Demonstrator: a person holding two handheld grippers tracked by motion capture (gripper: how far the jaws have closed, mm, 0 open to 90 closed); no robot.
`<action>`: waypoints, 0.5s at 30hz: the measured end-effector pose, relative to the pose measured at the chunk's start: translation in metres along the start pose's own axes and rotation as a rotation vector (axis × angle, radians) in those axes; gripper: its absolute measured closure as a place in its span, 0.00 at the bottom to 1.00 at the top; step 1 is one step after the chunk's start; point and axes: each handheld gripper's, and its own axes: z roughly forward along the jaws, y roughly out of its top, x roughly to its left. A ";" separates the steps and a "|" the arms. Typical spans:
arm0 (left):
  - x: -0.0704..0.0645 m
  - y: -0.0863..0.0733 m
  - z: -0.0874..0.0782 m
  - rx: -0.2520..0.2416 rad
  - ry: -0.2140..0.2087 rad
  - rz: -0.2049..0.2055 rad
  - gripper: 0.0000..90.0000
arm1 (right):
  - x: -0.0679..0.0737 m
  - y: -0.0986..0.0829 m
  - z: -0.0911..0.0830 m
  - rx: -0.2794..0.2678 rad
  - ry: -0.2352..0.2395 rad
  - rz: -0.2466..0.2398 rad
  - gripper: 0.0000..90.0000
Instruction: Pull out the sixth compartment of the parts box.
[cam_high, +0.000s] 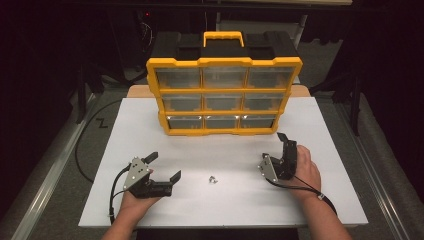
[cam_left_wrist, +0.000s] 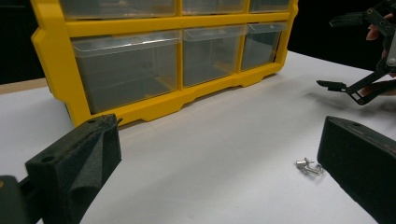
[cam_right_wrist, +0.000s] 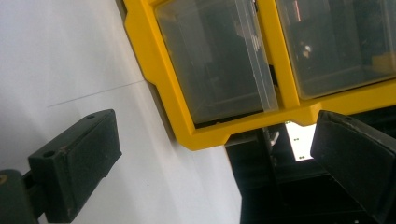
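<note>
A yellow organizer (cam_high: 223, 95) with a black back and three rows of clear drawers stands upright at the far middle of the white board (cam_high: 140, 125). A small metal part (cam_high: 213, 178) lies on the board between my two grippers. My left gripper (cam_high: 164, 166) rests at the near left, open, nothing between its jaws. In the left gripper view the metal part (cam_left_wrist: 309, 166) lies just beside the right jaw, with the organizer (cam_left_wrist: 51, 70) ahead. My right gripper (cam_high: 272, 147) is held on its side at the near right, open and empty. The right gripper view faces the organizer's lower corner (cam_right_wrist: 159, 70).
The board sits on a grey floor-like surface with metal rails (cam_high: 45, 175) along the sides. A black cable (cam_high: 82, 150) curves off the left edge. Dark stands surround the back. The other gripper (cam_left_wrist: 338, 51) shows open at the far right of the left gripper view.
</note>
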 end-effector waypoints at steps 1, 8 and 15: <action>0.000 0.000 0.000 0.000 0.000 0.000 0.01 | 0.000 0.001 0.000 -0.005 0.009 -0.007 0.03; 0.000 0.000 0.000 0.000 -0.002 -0.001 0.01 | 0.003 0.005 -0.001 0.006 -0.028 -0.086 0.02; 0.000 0.000 0.000 -0.001 -0.003 0.001 0.01 | 0.003 0.009 -0.002 0.012 -0.057 -0.141 0.02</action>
